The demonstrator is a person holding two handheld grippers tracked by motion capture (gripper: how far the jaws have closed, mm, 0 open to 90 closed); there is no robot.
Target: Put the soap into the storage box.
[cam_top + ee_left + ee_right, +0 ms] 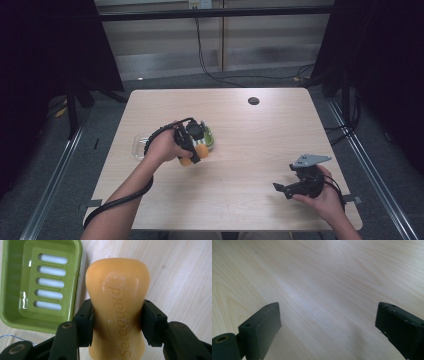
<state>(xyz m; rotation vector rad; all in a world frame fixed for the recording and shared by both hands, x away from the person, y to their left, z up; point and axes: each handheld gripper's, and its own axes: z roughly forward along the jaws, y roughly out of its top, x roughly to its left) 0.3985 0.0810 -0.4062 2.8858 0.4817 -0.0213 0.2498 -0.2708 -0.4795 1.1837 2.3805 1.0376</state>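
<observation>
Partly cropped soap bar [117, 312] pinched in left gripper [117, 322], right gripper [329, 325] wide apart, bare.

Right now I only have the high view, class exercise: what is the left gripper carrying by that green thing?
Observer: The left gripper is shut on an orange soap bar with embossed lettering.
Operator: And the green thing?
Observer: A green soap dish, its slotted tray bare, just beside the soap.
Operator: Is the right gripper holding anything?
Observer: No. The right gripper is open, with bare wooden table between its jaws.
</observation>
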